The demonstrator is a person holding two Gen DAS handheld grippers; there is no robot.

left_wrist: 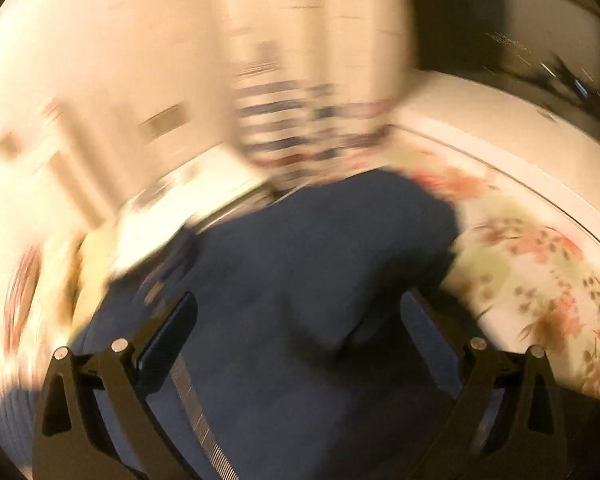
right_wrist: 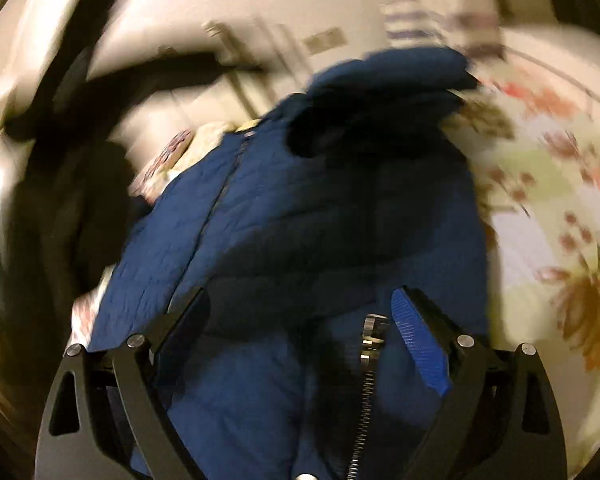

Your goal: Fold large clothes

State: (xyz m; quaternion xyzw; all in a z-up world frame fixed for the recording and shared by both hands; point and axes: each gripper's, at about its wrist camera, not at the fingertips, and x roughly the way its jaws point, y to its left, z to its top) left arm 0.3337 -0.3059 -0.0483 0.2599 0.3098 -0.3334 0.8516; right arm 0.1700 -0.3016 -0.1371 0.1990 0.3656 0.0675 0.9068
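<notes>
Dark navy quilted jacket (right_wrist: 300, 216) is lying bunched on the floral-printed cream bedsheet (right_wrist: 548, 208), directly ahead of and beneath both tools. Its metal zipper (right_wrist: 366, 392) is running up between the right gripper (right_wrist: 300, 312) fingers, nearer the right one. Right gripper's jaws are standing wide apart, holding nothing. Left gripper (left_wrist: 300, 312) is likewise gaping over the fabric, sheet off to its right. Both views are blurring heavily.
</notes>
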